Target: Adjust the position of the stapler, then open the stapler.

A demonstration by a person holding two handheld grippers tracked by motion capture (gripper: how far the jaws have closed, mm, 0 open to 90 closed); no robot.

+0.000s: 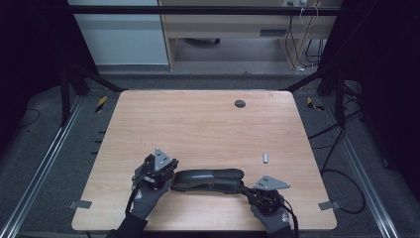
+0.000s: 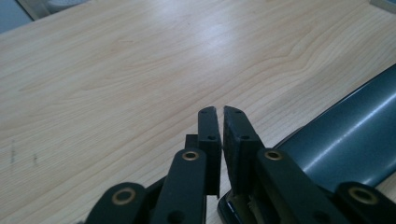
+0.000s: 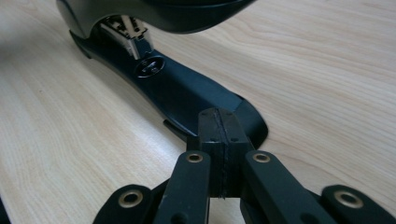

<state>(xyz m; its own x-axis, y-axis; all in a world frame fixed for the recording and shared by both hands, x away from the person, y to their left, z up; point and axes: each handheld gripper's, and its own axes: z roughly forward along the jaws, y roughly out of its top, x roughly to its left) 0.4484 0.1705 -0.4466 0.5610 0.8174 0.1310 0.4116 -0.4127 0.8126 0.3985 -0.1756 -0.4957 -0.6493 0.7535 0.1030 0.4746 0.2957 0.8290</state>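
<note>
Left tongs [image 2: 218, 114] barely parted; right tongs [image 3: 219, 116] closed.

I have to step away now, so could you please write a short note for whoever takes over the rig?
Left tool: jaws a narrow gap apart, nothing between them, beside the stapler's left end.
Right tool: shut with nothing between the jaws, tips at the front tip of the stapler's base.
Stapler lies along the near edge of the table, between both hands; its top arm is raised over the base in the right gripper view.
A small grey piece lies apart to the right.
Done: neither tool grips the stapler yet.
Left: probably take hold of it.
</note>
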